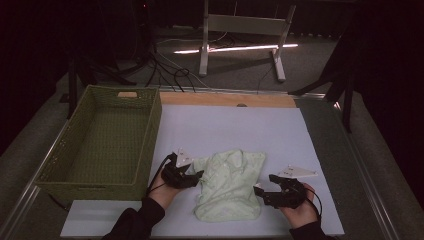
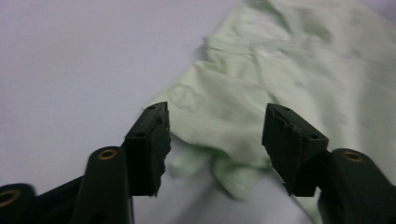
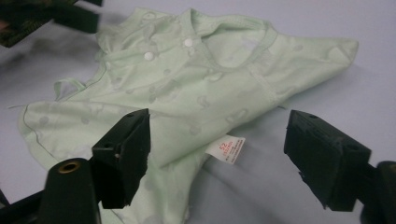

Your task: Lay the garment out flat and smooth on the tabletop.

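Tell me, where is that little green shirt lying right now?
In the high view the green shirt lies crumpled on the white mat, between the left gripper and right gripper, right of the basket.

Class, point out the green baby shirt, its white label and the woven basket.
green baby shirt (image 1: 227, 185), high view, middle of the cloth.
white label (image 3: 225, 149), right gripper view, centre of the tag.
woven basket (image 1: 150, 135), high view, right wall.

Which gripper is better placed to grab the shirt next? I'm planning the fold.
Left, probably: the left gripper has open jaws already at the shirt edge. The right gripper is open too, slightly off it.
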Demonstrator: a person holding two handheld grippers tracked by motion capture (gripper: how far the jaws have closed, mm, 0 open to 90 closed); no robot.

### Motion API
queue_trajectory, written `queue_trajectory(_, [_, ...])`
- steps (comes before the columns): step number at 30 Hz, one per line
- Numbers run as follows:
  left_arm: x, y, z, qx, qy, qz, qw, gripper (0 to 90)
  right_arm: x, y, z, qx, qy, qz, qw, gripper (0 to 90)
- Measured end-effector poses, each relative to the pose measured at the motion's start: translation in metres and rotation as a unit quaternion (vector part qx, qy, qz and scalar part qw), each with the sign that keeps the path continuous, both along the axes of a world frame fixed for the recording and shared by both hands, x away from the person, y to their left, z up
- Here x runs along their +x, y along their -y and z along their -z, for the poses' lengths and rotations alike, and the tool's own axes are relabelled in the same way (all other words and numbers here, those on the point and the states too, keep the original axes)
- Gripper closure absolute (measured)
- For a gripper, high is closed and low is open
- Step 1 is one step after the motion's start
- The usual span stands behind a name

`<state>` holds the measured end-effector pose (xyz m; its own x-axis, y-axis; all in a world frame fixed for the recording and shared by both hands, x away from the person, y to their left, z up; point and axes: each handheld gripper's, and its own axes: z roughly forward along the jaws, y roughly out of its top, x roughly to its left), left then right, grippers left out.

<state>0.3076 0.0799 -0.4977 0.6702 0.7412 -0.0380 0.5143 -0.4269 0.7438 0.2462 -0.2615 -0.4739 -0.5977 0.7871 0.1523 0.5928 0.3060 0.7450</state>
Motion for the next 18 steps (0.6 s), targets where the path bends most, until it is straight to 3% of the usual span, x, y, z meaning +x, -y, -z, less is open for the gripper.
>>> queue_trajectory(4, [0.02,-0.002,0.011,0.002,-0.01,-0.019,0.9998,49.0,0.001,-0.002,0.0,-0.001,0.007,0.0,1.0,22.4])
queue_trajectory(6, [0.025,-0.002,0.013,-0.002,-0.017,-0.019,0.9997,51.9,0.001,-0.002,0.0,-0.002,0.007,0.001,1.0,22.4])
queue_trajectory(7, [0.029,-0.003,0.015,-0.017,-0.026,-0.018,0.9994,51.9,0.002,-0.002,0.0,-0.001,0.007,0.0,1.0,22.3])
queue_trajectory(10, [0.036,-0.001,0.019,-0.018,-0.023,-0.012,0.9995,57.4,0.003,-0.004,0.002,-0.006,0.007,-0.003,0.9999,22.3])
queue_trajectory(13, [0.041,0.002,0.021,-0.008,-0.022,-0.006,0.9997,58.1,0.003,-0.005,0.003,-0.009,0.008,-0.003,0.9999,22.0])
queue_trajectory(16, [0.046,0.005,0.026,0.004,-0.037,0.0,0.9993,58.3,0.004,-0.005,0.002,-0.01,0.012,-0.003,0.9999,21.9])
queue_trajectory(18, [0.045,0.006,0.026,0.018,-0.026,0.009,0.9995,63.6,0.004,-0.005,0.002,-0.01,0.014,0.001,0.9999,21.5])
